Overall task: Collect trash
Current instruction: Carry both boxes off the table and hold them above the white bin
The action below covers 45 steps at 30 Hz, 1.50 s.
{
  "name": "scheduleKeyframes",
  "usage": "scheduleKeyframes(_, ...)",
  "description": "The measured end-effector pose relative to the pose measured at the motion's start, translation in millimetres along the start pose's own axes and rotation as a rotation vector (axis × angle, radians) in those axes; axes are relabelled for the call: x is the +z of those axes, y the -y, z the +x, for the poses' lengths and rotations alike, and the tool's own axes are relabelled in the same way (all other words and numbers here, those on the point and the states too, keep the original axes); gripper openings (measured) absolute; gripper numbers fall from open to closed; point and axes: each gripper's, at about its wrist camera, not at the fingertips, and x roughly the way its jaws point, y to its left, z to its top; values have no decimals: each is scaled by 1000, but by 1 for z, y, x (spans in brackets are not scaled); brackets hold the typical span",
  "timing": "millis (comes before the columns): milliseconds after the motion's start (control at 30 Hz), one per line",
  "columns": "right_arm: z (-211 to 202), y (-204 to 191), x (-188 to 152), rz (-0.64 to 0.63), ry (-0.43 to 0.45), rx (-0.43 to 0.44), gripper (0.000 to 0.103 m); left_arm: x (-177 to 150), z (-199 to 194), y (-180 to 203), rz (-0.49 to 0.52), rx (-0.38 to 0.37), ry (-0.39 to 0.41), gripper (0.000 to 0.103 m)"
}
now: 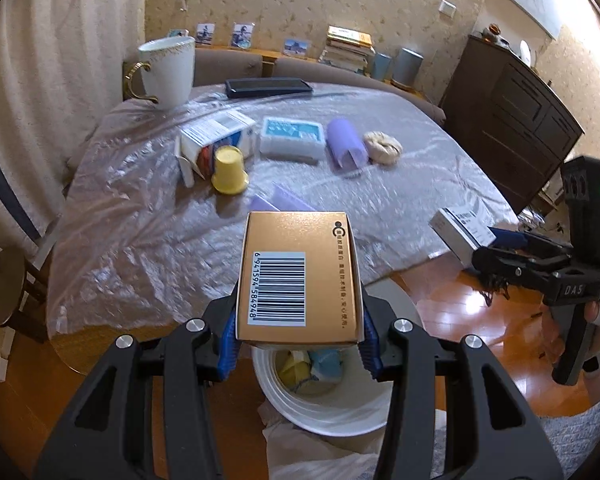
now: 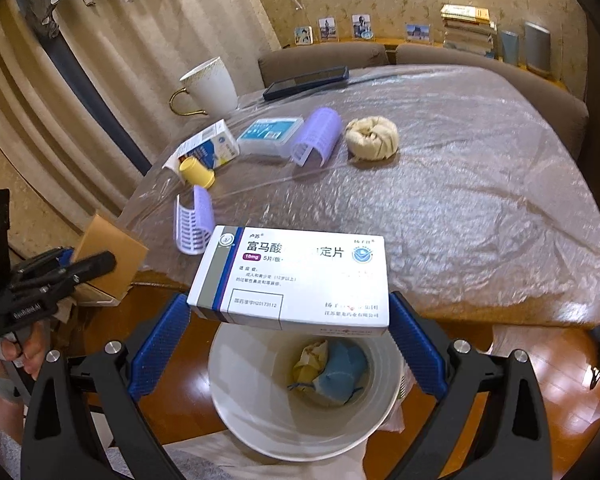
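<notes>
My left gripper (image 1: 298,340) is shut on a gold box with a barcode (image 1: 298,276), held above the white bin (image 1: 324,412) on the floor. In the right wrist view that box (image 2: 112,256) shows at the left, in the other gripper. My right gripper (image 2: 288,340) is shut on a white medicine box (image 2: 296,276), also over the bin (image 2: 300,432), which holds yellow and blue scraps (image 2: 332,372). From the left wrist view the white box (image 1: 462,232) and the right gripper (image 1: 512,258) appear at the right.
On the plastic-covered table (image 2: 460,200) lie an open carton (image 1: 216,138), a yellow cup (image 1: 229,170), a clear blue-label case (image 1: 292,136), purple rollers (image 2: 318,136), a beige scrunchie (image 2: 374,138), a mug (image 1: 168,72) and a dark phone (image 1: 268,86). A dresser (image 1: 512,120) stands to the right.
</notes>
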Motion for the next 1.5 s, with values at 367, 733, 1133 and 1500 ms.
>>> scheduleKeyframes(367,4,-7,-20,-16,-45,-1,96,-18,15,22,63,-28,-54,48)
scheduleKeyframes(733,15,-5,-37,-12,-111,4,96,-38,40,34,99,-37,-130,48)
scheduleKeyframes(1133,37,4,-55,32,-176,3,96,-54,64,34,102,-39,-195,48)
scheduleKeyframes(1500,62,8,-66,48,-228,-11,96,-68,90,36,127,-7,-251,48)
